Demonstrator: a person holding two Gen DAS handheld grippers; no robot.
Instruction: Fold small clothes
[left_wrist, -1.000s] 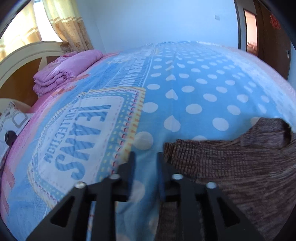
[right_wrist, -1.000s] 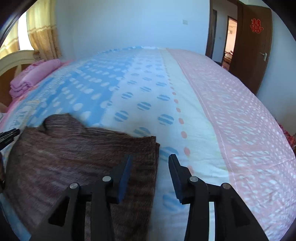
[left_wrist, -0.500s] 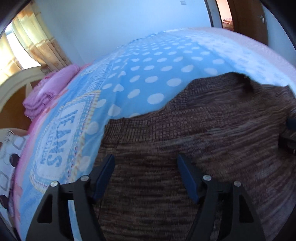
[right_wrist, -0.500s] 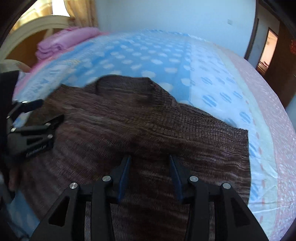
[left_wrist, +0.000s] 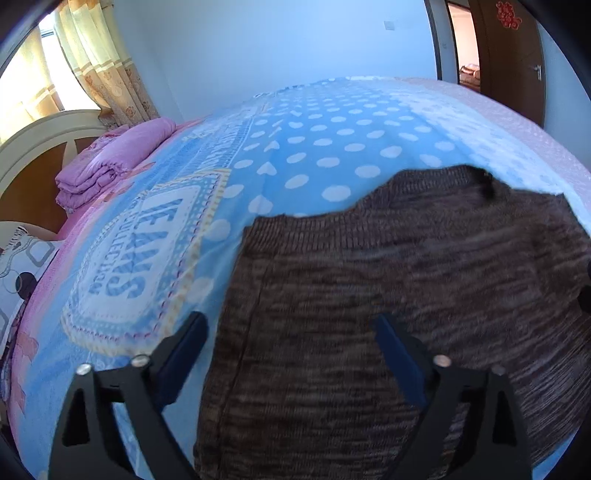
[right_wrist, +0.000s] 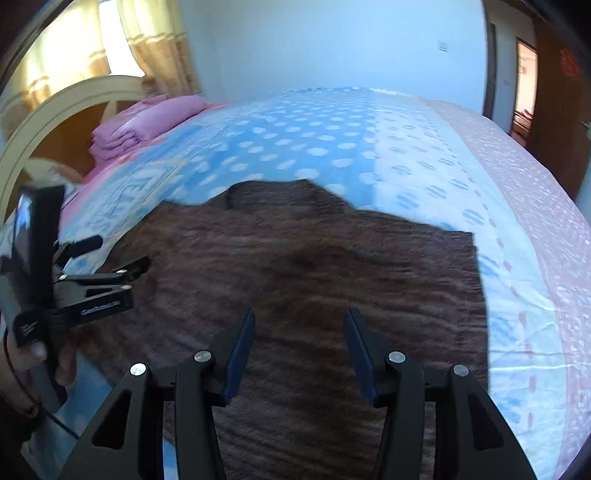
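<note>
A brown knitted garment (left_wrist: 369, 295) lies spread flat on the bed; it also fills the lower middle of the right wrist view (right_wrist: 314, 277). My left gripper (left_wrist: 291, 332) is wide open and empty, held over the garment's left edge. My right gripper (right_wrist: 299, 332) is open and empty, held over the garment's middle. The left gripper also shows in the right wrist view (right_wrist: 125, 269), open above the garment's left side, with the person's hand on its handle.
The bed has a blue dotted and pink cover (left_wrist: 332, 147). A folded purple quilt (left_wrist: 110, 166) lies by the cream headboard (left_wrist: 44, 140) at the far left. A patterned pillow (left_wrist: 22, 273) is at the left. A brown door (left_wrist: 513, 55) stands far right.
Both grippers have moved from the garment's outer edges to over it and have opened wider. The garment lies flat as before.
</note>
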